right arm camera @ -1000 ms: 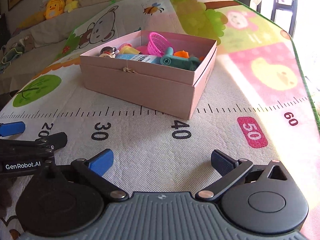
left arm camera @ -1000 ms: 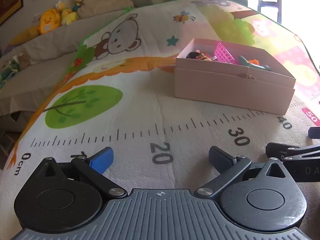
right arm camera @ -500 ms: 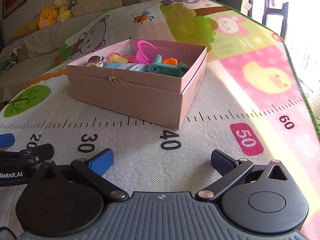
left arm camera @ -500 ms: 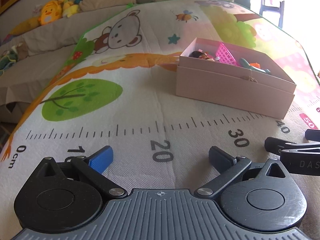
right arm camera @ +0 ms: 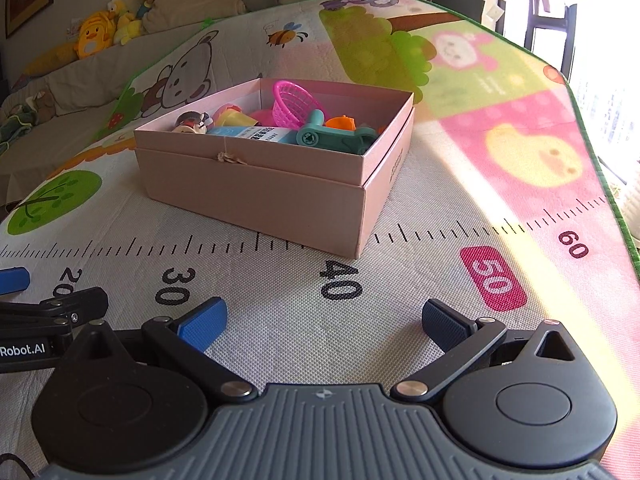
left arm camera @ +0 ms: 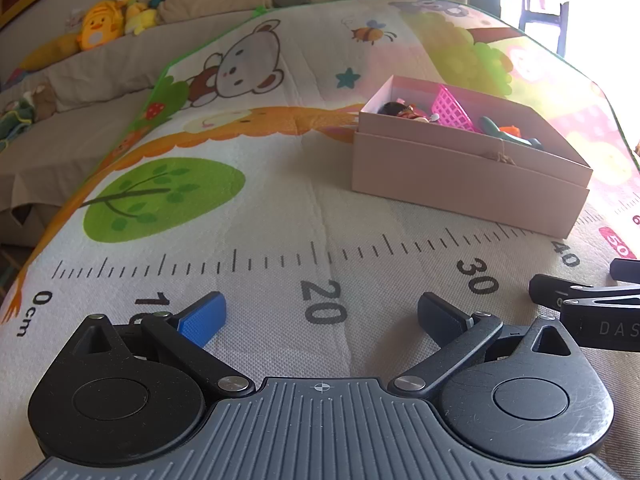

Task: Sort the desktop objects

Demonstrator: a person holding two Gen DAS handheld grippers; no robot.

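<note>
A pink cardboard box stands on the play mat; it also shows in the left wrist view. It holds a pink basket, a teal toy, an orange piece, a blue-white tube and a small figure. My left gripper is open and empty, low over the mat near the 20 mark. My right gripper is open and empty near the 40 mark, in front of the box.
A sofa with plush toys lies behind the mat. The mat's right edge borders a bright window area. The right gripper's fingers show at the right of the left wrist view.
Both grippers have lifted and tilted slightly, so the box sits lower in view. The right gripper has shifted a little to the right. Both stay open and empty.
</note>
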